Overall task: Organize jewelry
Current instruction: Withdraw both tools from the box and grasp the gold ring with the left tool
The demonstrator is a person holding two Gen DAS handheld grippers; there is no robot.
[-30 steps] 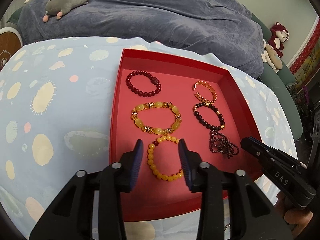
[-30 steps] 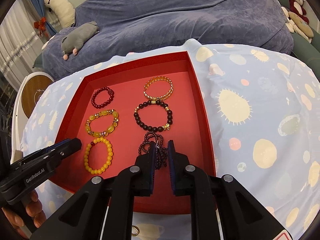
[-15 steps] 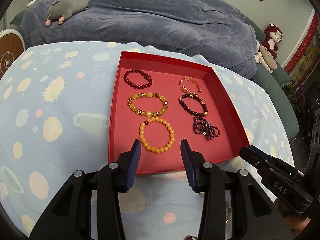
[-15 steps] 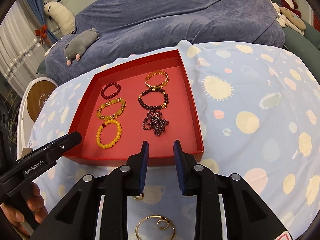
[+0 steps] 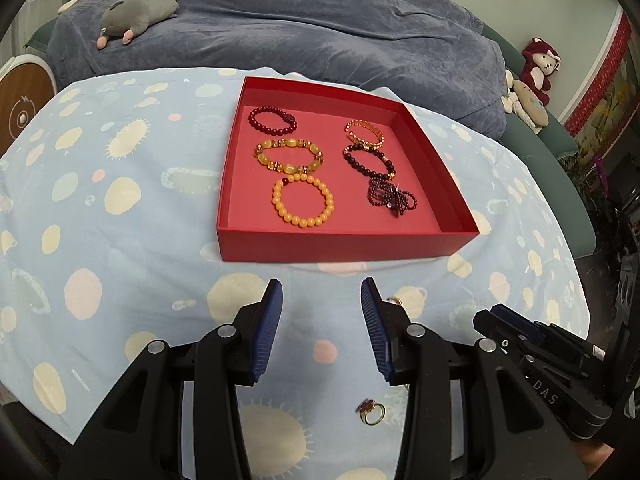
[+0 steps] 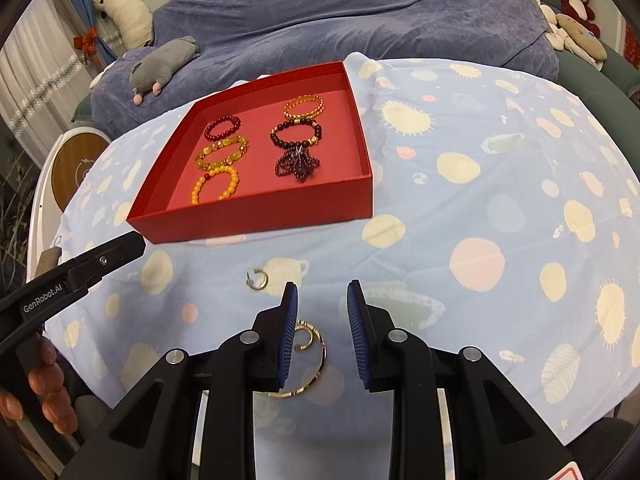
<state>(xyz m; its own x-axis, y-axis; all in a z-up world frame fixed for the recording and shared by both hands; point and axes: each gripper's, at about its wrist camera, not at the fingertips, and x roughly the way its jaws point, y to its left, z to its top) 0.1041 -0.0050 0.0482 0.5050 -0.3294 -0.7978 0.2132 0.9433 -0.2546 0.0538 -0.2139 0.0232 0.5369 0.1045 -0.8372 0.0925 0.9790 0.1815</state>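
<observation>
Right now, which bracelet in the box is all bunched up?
The dark purple bracelet, at the box's near right. It lies in a tangled heap of small beads; the other five lie as open rings.

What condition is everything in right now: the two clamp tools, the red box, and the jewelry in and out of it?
Left gripper: open, empty, above the cloth.
Right gripper: open, empty.
Red box: lidless, holding six bracelets.
Yellow bead bracelet: flat in the box.
Dark red bead cluster: bunched up in the box.
Gold bangle: loose on the cloth, outside the box.
Gold ring: loose on the cloth.
Small gold hoop: loose on the cloth.
</observation>
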